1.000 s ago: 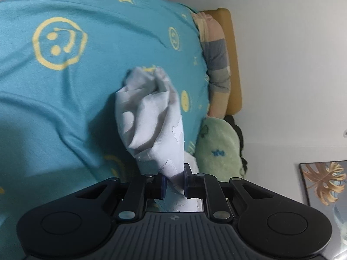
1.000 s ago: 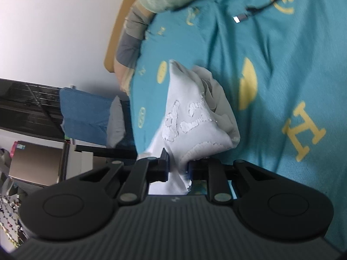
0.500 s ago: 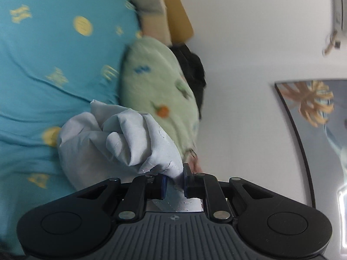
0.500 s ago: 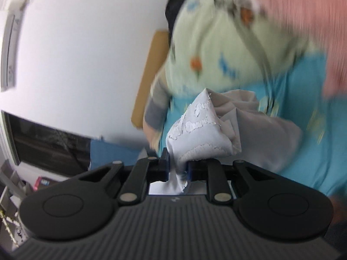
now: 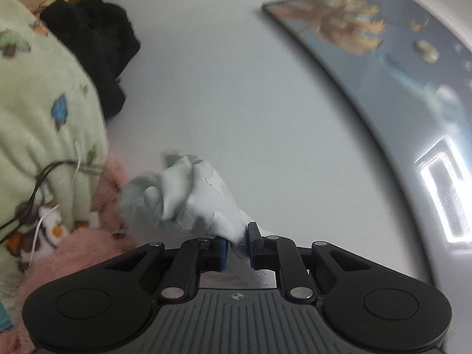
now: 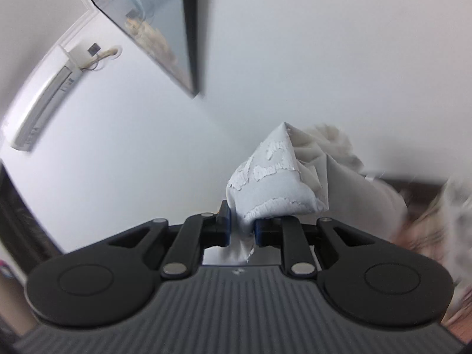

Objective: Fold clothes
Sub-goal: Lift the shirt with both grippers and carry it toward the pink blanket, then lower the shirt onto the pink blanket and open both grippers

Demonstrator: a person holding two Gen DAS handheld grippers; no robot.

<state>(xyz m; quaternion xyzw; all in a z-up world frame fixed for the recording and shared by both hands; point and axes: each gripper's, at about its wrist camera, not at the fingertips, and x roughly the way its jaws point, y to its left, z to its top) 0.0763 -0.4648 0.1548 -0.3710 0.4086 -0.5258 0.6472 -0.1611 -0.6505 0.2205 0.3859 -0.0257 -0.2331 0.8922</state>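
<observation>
Two grippers are each pinching the same pale grey garment: our left gripper is clamping a bunched corner between its narrow-set pads, and our right gripper is biting another bunch, the one showing cracked white print. We are holding the cloth up in front of the white wall, with the framed picture off to one side of it and the green fleece blanket below and beside the left-hand bunch. No flat surface is showing under the garment in either view. We are judging this as the lift-and-spread step: the fabric is hanging crumpled, not flat. Next we are needing to draw the two grips apart so the cloth is pulling taut, then lower it onto a flat place away from the blanket.
</observation>
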